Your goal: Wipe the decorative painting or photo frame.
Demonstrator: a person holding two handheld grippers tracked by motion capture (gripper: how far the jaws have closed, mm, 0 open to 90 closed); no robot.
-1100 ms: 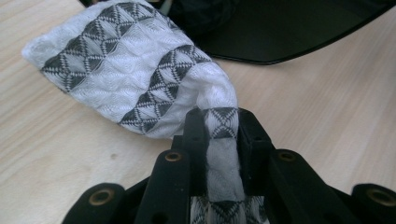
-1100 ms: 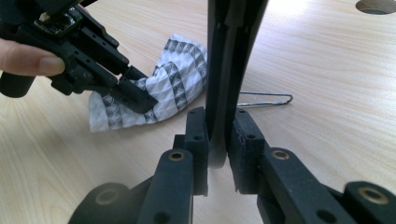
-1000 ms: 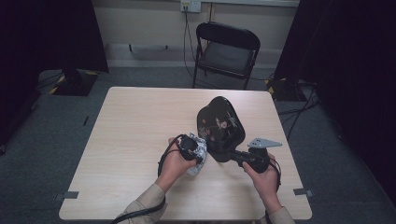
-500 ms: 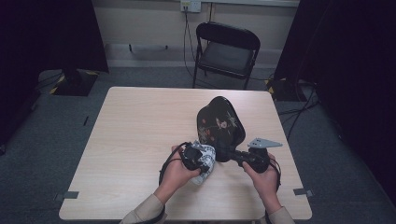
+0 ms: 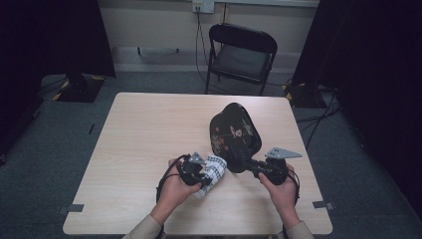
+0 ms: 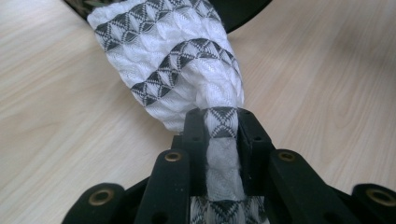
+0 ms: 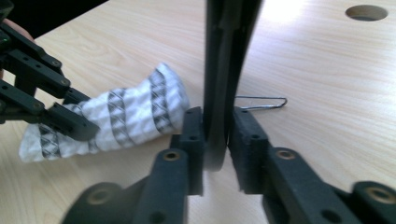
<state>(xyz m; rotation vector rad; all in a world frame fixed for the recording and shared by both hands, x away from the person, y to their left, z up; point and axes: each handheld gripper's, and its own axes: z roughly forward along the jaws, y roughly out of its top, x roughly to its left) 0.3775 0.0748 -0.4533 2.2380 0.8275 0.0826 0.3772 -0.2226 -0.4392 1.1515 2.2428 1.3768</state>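
While you hold the black lacquered tray (image 5: 234, 133) up on its edge, just right of the middle of the high view, its painted face tilts toward the cloth side, which looks to me like a pose chosen for wiping. Your right gripper (image 7: 217, 135) has its 2 jaws closed on the tray's lower rim, with the rim running straight up between them at the center of the right gripper view, so the tray stands off the table (image 5: 149, 134) rather than lying on it. Your left gripper (image 6: 223, 135) has its jaws closed on a bunched white cloth with dark woven bands (image 6: 173, 65); the free end reaches toward the tray's dark edge at the top of the left gripper view, though I cannot tell whether it touches. The tray carries nothing that I can see. Behind it in the right gripper view, a thin wire clip (image 7: 261, 102) lies on the wood, and a round hole (image 7: 366, 12) sits at upper right. A folding chair (image 5: 241, 55) stands beyond the table.
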